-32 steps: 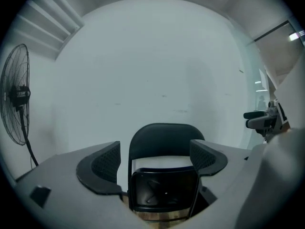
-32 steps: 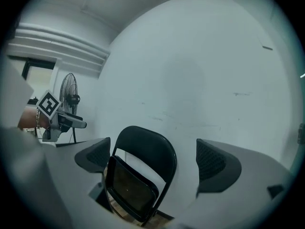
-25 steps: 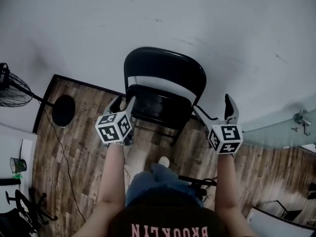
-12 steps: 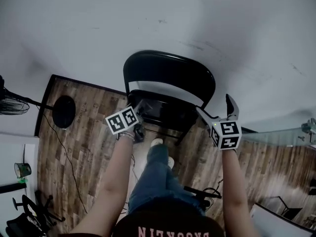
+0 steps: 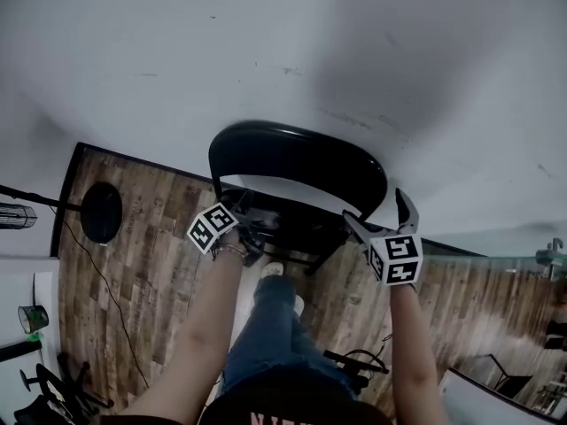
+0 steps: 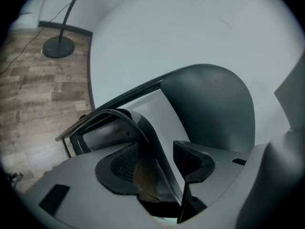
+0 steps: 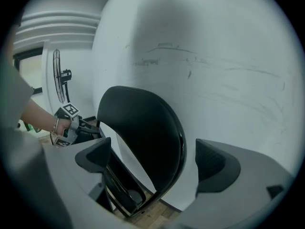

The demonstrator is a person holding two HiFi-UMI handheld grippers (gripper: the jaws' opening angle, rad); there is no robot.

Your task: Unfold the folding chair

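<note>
Left tool (image 6: 155,151): clenched on the rim of the seat (image 6: 105,135), at the chair's left side. The rim is seen running between the two jaws and is laid against one pad.
Right tool (image 7: 152,142): released. The jaws are held wide apart, and the right edge of the backrest (image 7: 143,128) is framed between them but touched by neither pad.
Arms: both are stretched forward, one to each side of the chair. The marker cubes are turned up toward the head camera.
Chair (image 5: 297,158): black, stood on the floor close to the wall, directly ahead of the person. The seat is seen tilted steeply, near the frame, and not yet laid level.
Leg (image 5: 266,326): clad in jeans and set forward. The pale shoe (image 5: 271,271) is placed just before the chair's front rail.
Floor (image 5: 142,237): wood planks, met by a dark skirting at the wall.
Wall (image 5: 283,42): plain white, lightly scuffed behind the backrest.
Fan stand (image 5: 100,212): a round black base is set well to the left of the chair, with a cable trailed across the planks beside it.
</note>
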